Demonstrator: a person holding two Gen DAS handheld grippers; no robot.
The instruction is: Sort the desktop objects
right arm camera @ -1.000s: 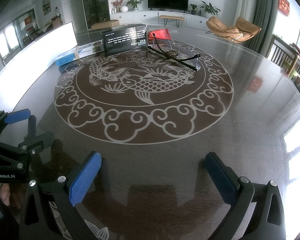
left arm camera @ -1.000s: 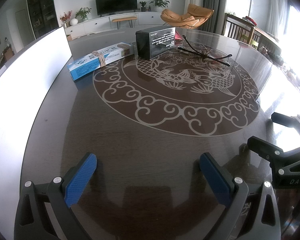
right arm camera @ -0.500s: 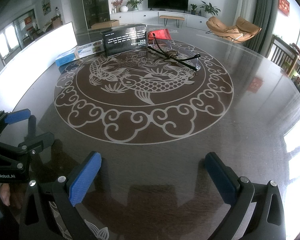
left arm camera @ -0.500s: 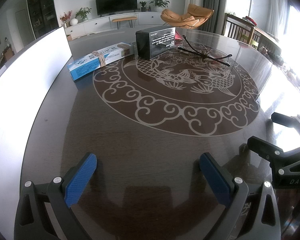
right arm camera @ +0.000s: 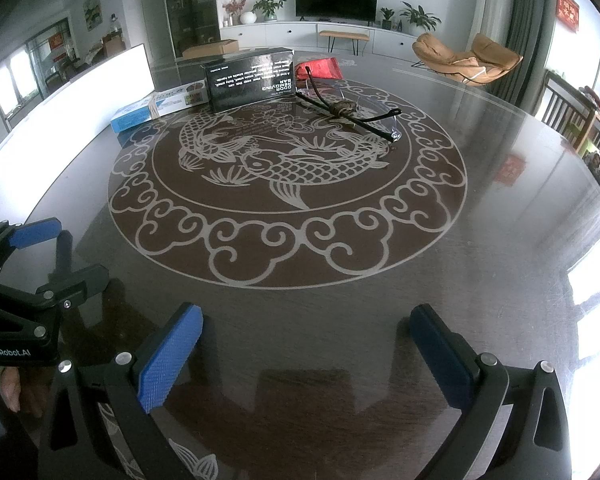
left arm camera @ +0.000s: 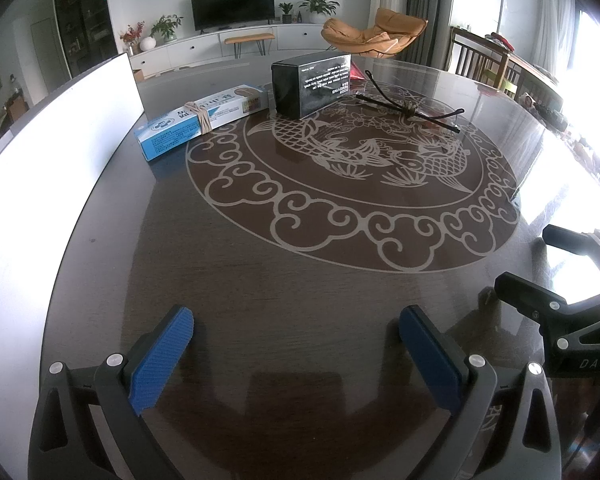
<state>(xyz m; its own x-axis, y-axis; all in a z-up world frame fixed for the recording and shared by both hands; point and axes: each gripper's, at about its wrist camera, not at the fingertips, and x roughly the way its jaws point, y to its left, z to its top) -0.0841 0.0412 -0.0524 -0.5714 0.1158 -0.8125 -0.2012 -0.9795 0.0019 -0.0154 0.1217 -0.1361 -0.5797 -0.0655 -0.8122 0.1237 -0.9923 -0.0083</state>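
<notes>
Left wrist: both grippers' fingers (left arm camera: 162, 360) spread empty over bare table (left arm camera: 300, 280) near its edge.

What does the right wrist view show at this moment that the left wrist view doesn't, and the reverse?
Only the right wrist view shows the red packet clearly, plus fingertips under the left gripper. Only the left wrist view shows the right gripper from outside. Both share the dark round table, black printed box, blue-and-white carton and clear black-armed glasses. Both pairs of fingers are spread, holding nothing.
</notes>
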